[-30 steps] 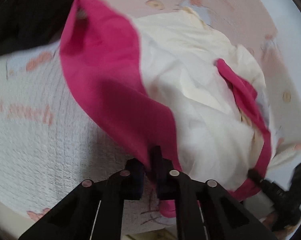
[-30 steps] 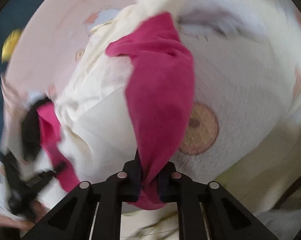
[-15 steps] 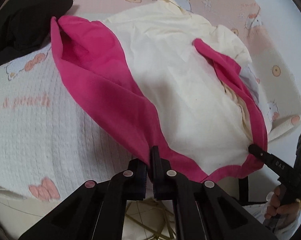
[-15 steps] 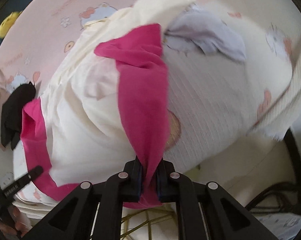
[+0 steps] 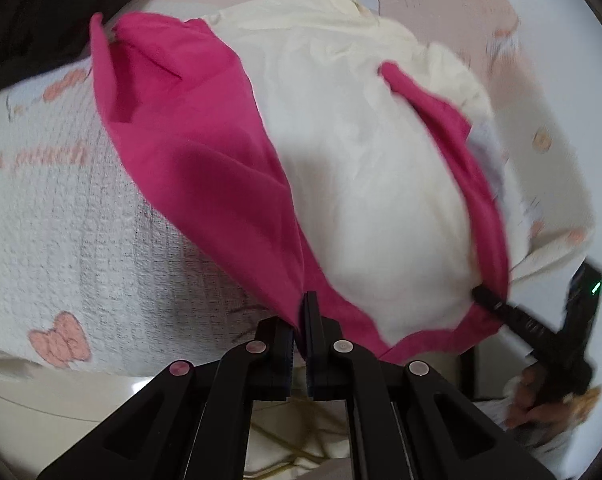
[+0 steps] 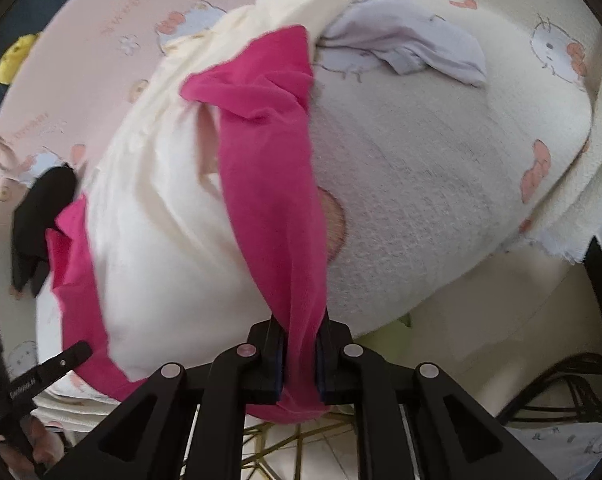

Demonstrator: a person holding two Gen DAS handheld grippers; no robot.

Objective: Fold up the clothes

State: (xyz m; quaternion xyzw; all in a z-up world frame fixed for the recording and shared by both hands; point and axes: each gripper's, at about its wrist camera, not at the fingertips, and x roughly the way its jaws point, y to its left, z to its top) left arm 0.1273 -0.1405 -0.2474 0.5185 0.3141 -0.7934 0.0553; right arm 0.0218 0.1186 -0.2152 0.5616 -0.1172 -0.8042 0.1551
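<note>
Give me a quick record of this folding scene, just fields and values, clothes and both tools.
surface: bed with cartoon-print blanket
garment in work: cream and pink garment, spread on the blanket
left tool: shut on its pink edge
right tool: shut on a bunched pink strip
other clothes: lavender piece and black piece, lying apart on the bed
fold: not yet made

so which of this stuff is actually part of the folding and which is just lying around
In the job:
- pink garment, pinched by both grippers
- left gripper
- right gripper
- cream garment under it

Lying about:
- lilac garment
- black cloth
- yellow thing
- printed bedspread
</note>
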